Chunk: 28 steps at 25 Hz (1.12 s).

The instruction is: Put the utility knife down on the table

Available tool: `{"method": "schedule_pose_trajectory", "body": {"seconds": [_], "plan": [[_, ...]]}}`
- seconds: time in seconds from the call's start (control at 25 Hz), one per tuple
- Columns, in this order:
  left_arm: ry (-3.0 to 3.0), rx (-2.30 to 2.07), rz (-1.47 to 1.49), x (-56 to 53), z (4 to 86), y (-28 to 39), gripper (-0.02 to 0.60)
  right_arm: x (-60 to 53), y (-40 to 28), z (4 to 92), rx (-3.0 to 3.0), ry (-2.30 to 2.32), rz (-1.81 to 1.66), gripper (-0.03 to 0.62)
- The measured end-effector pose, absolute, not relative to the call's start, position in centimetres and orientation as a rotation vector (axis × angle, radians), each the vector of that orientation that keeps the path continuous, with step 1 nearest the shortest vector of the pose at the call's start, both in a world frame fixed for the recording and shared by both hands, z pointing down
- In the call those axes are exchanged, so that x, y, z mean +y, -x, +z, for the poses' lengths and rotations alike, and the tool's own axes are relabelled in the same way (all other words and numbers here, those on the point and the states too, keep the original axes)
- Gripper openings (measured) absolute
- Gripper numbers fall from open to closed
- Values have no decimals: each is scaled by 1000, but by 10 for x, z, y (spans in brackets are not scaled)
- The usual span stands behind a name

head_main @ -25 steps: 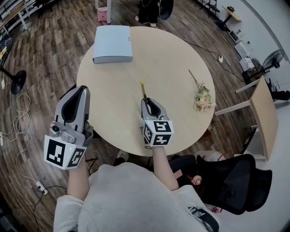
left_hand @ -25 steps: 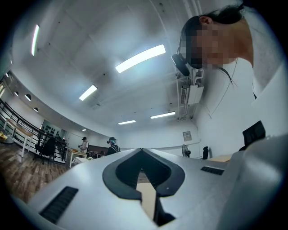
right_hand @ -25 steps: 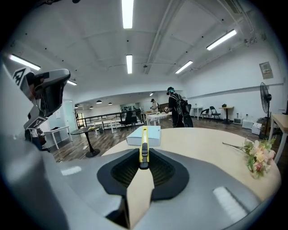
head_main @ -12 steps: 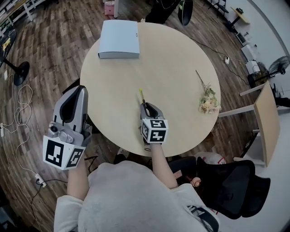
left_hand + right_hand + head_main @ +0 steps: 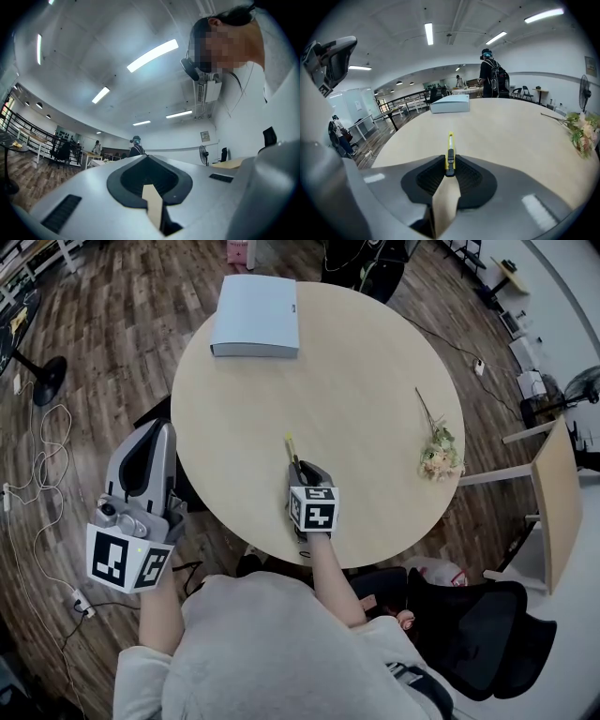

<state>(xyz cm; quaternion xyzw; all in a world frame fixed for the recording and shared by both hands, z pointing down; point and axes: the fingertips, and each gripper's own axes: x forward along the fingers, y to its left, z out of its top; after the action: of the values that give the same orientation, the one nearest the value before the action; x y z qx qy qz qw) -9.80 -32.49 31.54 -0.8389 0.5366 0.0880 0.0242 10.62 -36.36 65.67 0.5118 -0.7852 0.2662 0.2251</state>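
Observation:
A yellow-and-black utility knife (image 5: 292, 450) sticks out forward from my right gripper (image 5: 300, 468), which is shut on its handle low over the round wooden table (image 5: 375, 381), near the front edge. In the right gripper view the knife (image 5: 450, 146) is pinched between the black pads, blade end pointing toward the table's far side; whether it touches the tabletop is unclear. My left gripper (image 5: 147, 457) is off the table to the left, over the floor. The left gripper (image 5: 149, 161) points up at the ceiling in its own view, jaws together with nothing between them.
A light blue flat box (image 5: 256, 317) lies at the table's far edge and a dried flower sprig (image 5: 437, 452) at its right. A black office chair (image 5: 473, 634) and a small wooden side table (image 5: 555, 502) stand to the right. Cables (image 5: 37, 521) trail on the floor at left.
My right gripper with the knife looks smaller and lower, sinking toward the tabletop near the front edge. The left gripper has barely moved.

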Motion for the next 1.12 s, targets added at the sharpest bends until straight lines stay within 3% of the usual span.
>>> {"method": "schedule_pose_trajectory", "body": {"seconds": [1.12], "plan": [[2581,1719,243,-325,325,112,8,-359,-92,694,-2054,-1312,726,78]]}}
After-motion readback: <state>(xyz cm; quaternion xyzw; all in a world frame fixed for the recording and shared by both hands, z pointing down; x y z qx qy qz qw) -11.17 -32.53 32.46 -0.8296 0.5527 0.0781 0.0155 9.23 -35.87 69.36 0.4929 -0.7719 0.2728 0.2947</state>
